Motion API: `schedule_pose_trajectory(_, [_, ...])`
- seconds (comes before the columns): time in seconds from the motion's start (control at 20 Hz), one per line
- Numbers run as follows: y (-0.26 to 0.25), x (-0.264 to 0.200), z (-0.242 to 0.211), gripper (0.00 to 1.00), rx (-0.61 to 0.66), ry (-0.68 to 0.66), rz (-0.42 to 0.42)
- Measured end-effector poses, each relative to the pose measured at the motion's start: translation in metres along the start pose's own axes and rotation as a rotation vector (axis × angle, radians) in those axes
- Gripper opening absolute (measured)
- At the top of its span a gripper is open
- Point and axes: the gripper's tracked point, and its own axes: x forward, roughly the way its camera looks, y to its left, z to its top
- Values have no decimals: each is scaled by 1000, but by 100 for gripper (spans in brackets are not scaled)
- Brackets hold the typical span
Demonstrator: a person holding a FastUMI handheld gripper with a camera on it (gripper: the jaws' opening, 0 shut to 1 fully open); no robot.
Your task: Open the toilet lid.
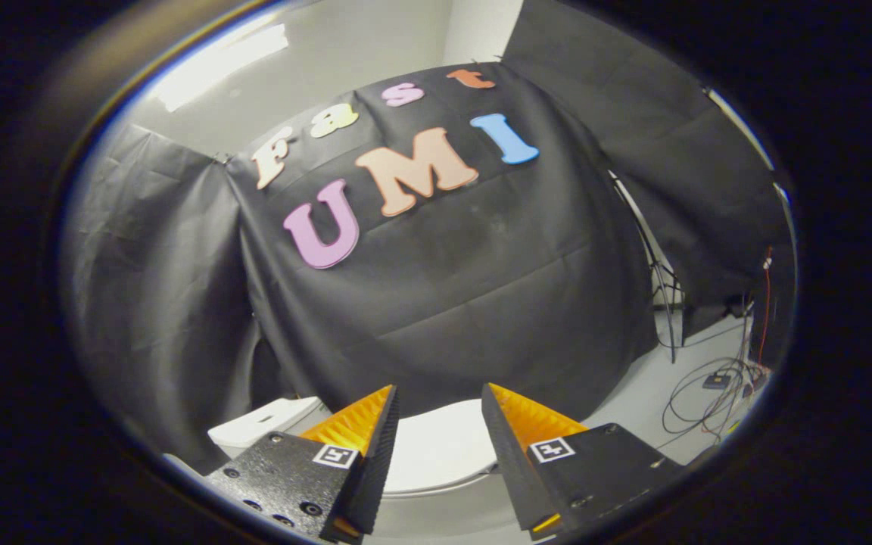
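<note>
Gripper view: hand-held gripper (440, 401) released, fingers apart w/ closed toilet lid (440, 446) showing btwn them.

The pale floor (633, 401) carries the white toilet (436, 454) at six o'clock, a tangle of cables (708, 393) at four o'clock, and a stand's thin legs (667, 303) beside them.

The gripper (440, 412) has its fingers apart above the toilet.
</note>
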Motion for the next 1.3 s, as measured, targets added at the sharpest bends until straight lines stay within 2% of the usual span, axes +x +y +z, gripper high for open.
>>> schedule_pose_trajectory(0.5, [-38,14,-36,67,317,-60,-105])
schedule_pose_trajectory(0.95, [-69,36,-82,67,645,-38,-180])
schedule_pose_trajectory(1.3, [-93,51,-128,66,804,-1,-264])
